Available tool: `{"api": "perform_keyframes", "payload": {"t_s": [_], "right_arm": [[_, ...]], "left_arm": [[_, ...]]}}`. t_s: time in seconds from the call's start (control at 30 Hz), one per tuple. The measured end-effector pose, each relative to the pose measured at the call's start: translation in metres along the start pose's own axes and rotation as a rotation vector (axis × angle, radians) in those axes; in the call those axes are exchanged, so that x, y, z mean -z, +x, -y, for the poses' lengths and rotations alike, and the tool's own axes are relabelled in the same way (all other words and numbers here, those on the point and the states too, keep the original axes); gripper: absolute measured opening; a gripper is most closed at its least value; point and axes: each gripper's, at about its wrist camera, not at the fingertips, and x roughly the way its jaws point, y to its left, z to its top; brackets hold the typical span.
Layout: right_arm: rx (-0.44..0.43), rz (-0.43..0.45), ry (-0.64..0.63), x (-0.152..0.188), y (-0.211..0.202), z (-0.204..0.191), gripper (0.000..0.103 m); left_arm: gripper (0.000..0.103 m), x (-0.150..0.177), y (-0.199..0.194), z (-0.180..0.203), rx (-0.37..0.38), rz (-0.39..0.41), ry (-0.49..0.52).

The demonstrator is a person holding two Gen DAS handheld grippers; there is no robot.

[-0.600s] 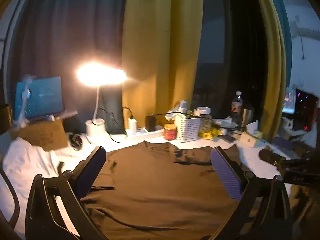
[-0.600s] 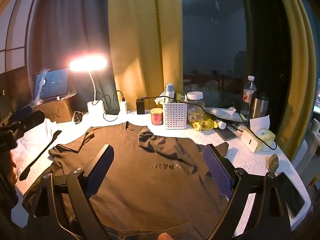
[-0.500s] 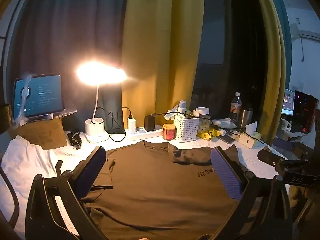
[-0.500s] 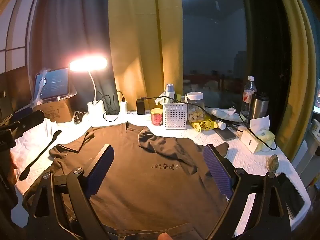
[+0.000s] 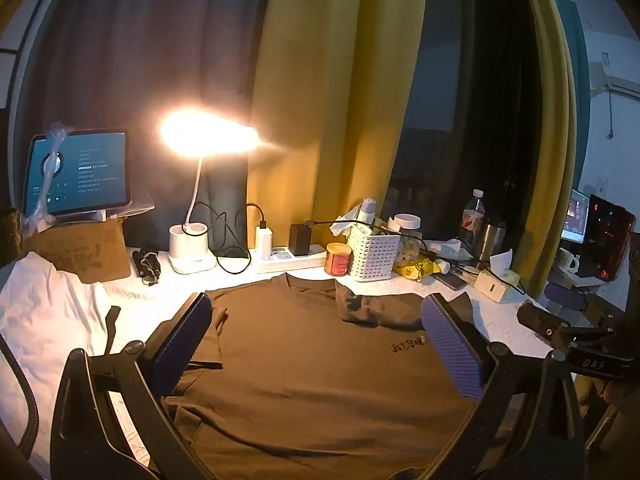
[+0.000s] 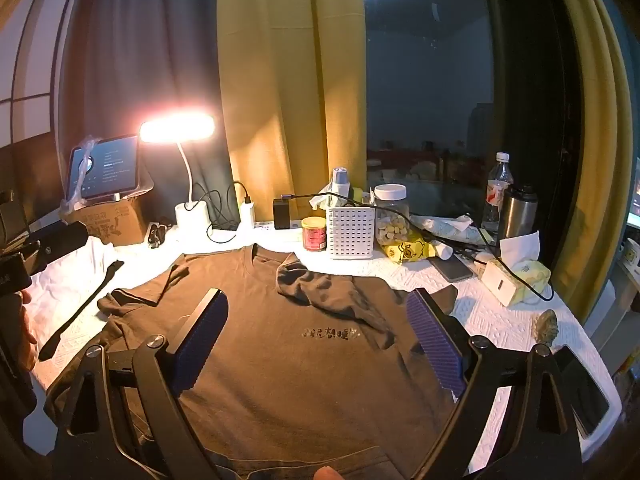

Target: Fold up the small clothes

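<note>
A brown T-shirt [image 6: 280, 360] lies spread front-up on the white-covered table [image 6: 500, 320], one sleeve crumpled over its chest; left gripper [image 5: 316, 344] and right gripper [image 6: 320, 340] hover above it, jaws wide apart, holding nothing

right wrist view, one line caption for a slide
Open right gripper above a brown t-shirt spread on a cluttered table.
</note>
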Motion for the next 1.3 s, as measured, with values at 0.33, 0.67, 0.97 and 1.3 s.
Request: {"api": "perform_keyframes", "payload": {"t_s": [0.33,0.67,0.97,1.3], "right_arm": [[0.0,0.0,0.0,-0.0004,-0.0005,0.0001,0.093],[0.0,0.001,0.001,0.0,0.0002,-0.0001,0.093],[0.0,0.001,0.0,-0.0008,0.0008,0.0,0.093],[-0.001,0.001,-0.001,-0.0025,0.0023,-0.0003,0.093]], "left_arm": [[0.102,-0.0016,-0.0024,-0.0029,-0.038,0.012,0.003],[0.102,0.0001,-0.0028,-0.0065,-0.054,0.015,0.004],[0.102,-0.0007,-0.0016,-0.0044,-0.045,0.01,0.008],[0.102,-0.001,-0.0024,-0.0026,-0.036,0.011,0.005]]}}
